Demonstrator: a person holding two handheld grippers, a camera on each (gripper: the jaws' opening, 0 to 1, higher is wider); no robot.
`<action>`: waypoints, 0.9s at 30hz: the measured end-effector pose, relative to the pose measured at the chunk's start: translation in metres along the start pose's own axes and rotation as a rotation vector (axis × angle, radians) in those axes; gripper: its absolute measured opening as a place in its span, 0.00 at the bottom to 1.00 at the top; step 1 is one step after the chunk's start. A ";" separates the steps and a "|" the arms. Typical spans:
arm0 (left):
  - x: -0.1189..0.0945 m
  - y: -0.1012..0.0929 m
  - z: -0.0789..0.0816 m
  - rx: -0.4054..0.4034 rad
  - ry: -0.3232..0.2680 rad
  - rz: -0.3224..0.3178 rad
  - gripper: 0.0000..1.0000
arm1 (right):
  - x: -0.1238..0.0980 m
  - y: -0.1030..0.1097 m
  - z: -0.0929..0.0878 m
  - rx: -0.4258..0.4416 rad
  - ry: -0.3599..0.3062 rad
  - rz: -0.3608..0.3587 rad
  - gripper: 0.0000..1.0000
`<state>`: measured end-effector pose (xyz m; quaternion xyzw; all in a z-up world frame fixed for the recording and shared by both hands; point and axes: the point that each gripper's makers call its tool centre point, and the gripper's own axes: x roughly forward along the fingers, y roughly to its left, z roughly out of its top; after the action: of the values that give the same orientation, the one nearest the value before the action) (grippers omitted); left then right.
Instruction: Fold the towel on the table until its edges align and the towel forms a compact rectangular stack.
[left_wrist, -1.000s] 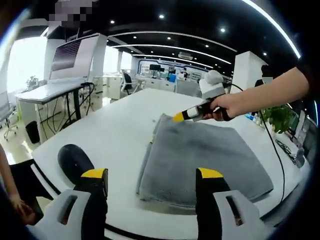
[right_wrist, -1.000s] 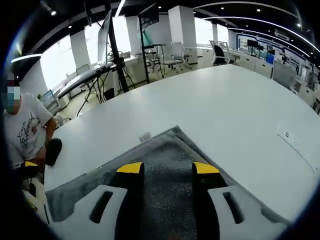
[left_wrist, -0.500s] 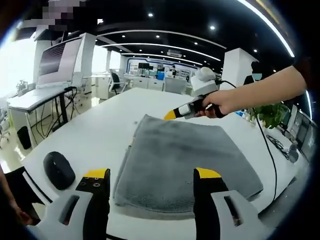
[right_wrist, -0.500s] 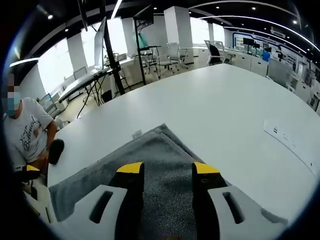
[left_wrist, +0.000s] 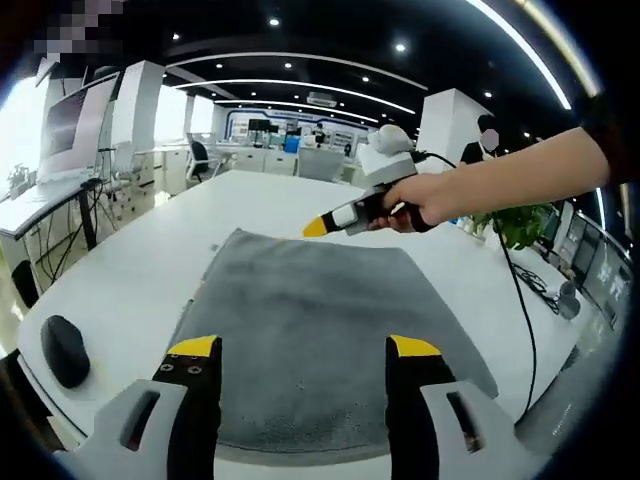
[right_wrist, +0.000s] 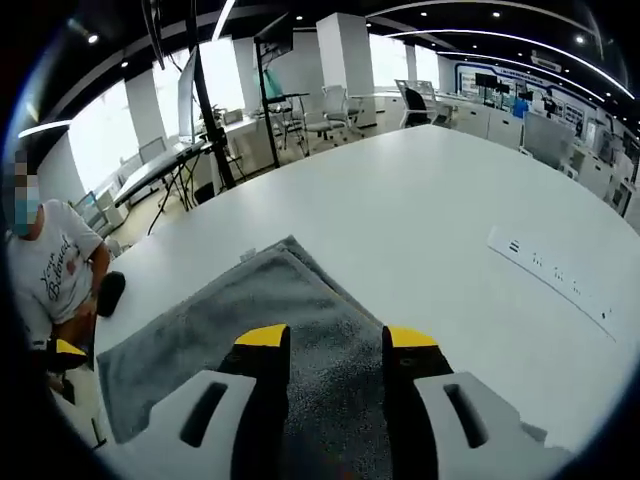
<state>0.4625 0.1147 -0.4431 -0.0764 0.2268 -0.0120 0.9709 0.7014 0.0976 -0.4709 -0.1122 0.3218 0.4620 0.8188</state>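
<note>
A grey towel (left_wrist: 310, 330) lies folded flat on the white table (left_wrist: 130, 280), one corner pointing away in the right gripper view (right_wrist: 215, 315). My left gripper (left_wrist: 303, 350) hovers open over the towel's near edge, its yellow-tipped jaws wide apart. The right gripper (right_wrist: 335, 340) is open above the towel's far part, with nothing between the jaws. In the left gripper view it reaches in from the right, held by a hand, its yellow tip (left_wrist: 316, 227) just above the towel's far edge.
A black mouse (left_wrist: 62, 350) lies on the table left of the towel, also seen as the mouse (right_wrist: 108, 293). A white power strip (right_wrist: 550, 275) sits to the right. A person (right_wrist: 45, 270) sits at the table's edge. A cable (left_wrist: 522, 300) and a plant (left_wrist: 520, 225) are nearby.
The left gripper's view has swung over the towel, which now lies centred between its jaws. The right gripper's view has drawn back a little, showing more of the towel. The towel itself has not moved.
</note>
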 end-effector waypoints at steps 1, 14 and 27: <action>0.002 -0.005 0.000 0.004 0.002 -0.010 0.69 | -0.001 -0.003 -0.001 0.002 0.000 -0.003 0.35; 0.024 -0.072 -0.004 0.068 0.055 -0.133 0.68 | -0.038 -0.055 -0.024 0.057 -0.003 -0.056 0.34; 0.034 -0.128 -0.025 0.164 0.158 -0.236 0.55 | -0.074 -0.093 -0.051 0.095 0.001 -0.092 0.34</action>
<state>0.4834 -0.0168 -0.4605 -0.0218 0.2904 -0.1502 0.9448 0.7299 -0.0289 -0.4742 -0.0880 0.3384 0.4079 0.8434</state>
